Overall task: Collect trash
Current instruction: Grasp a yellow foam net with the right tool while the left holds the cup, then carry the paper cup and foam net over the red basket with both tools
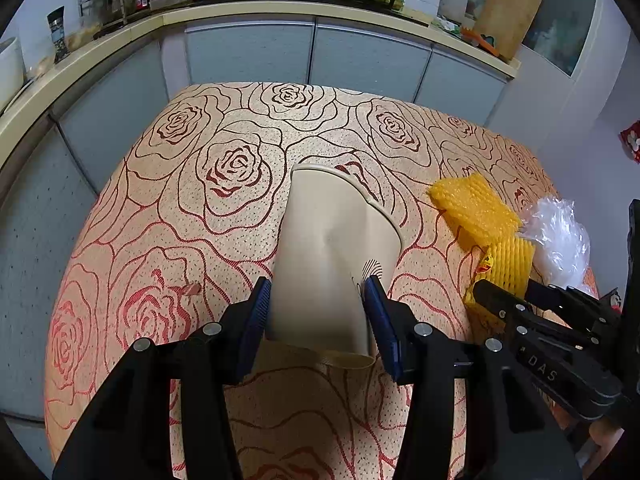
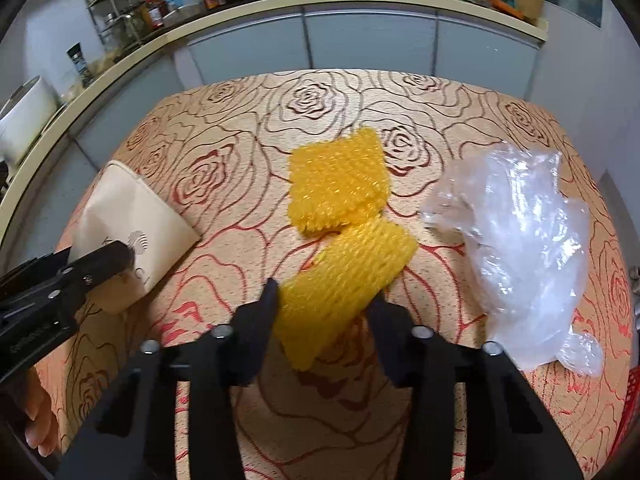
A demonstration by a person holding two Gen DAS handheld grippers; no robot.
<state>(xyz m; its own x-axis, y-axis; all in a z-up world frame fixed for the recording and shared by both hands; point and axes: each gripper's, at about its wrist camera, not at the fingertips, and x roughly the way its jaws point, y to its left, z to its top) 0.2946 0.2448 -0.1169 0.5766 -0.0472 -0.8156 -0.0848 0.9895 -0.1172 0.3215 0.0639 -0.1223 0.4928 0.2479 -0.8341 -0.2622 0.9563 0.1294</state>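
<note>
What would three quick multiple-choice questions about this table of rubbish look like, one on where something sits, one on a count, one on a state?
1. Where is the clear plastic bag?
A. right of the yellow nets
B. left of the cup
C. on the counter

2. How many yellow foam nets lie on the table?
A. one
B. two
C. four

3. What shape is the paper cup in?
A. upright and full
B. torn in half
C. dented, on its side

Key: 1 A, the bag lies at the right edge; 2 B, two nets overlap; 3 C, a crease shows between the left tongs.
</note>
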